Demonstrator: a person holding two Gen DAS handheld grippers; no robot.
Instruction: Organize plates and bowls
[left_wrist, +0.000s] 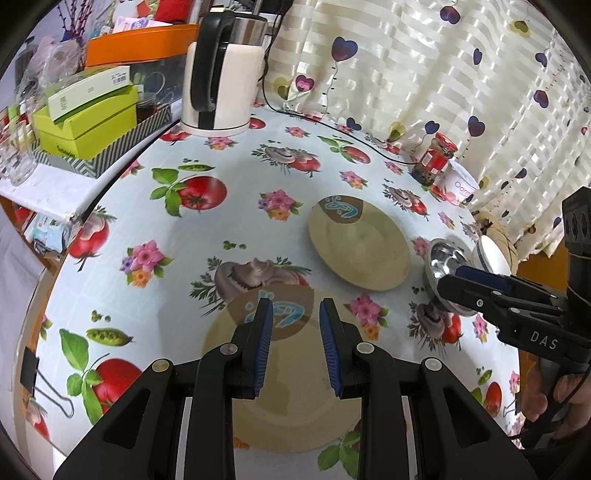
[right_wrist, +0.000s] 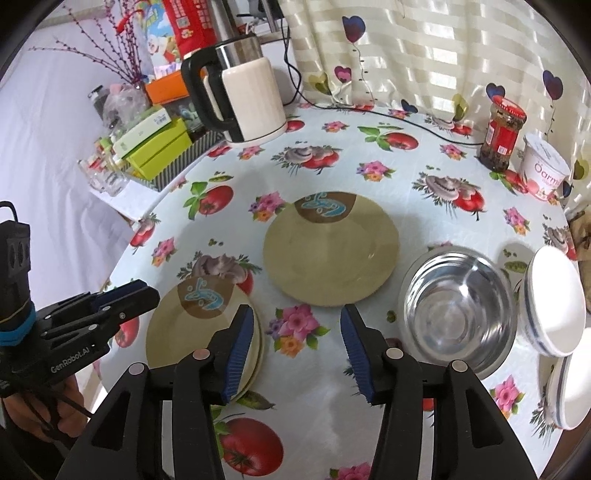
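A stack of beige plates (left_wrist: 288, 373) with a brown and blue motif lies at the table's near edge, also seen in the right wrist view (right_wrist: 192, 328). My left gripper (left_wrist: 295, 308) hovers just above it, open, with nothing between its pads. A single matching plate (right_wrist: 332, 251) sits mid-table. To its right stand a steel bowl (right_wrist: 458, 306) and two white bowls (right_wrist: 554, 299) tipped on their sides. My right gripper (right_wrist: 295, 314) is open and empty above the bare cloth between the stack and the steel bowl. Each gripper shows in the other's view: right gripper (left_wrist: 448, 278), left gripper (right_wrist: 142, 291).
A white electric kettle (right_wrist: 251, 96) stands at the back with its black cable (right_wrist: 406, 118) trailing along the curtain. A red-lidded jar (right_wrist: 502, 133) and a yogurt tub (right_wrist: 546, 170) sit back right. Green boxes (left_wrist: 85, 118) crowd a shelf on the left. A binder clip (left_wrist: 29, 369) grips the tablecloth edge.
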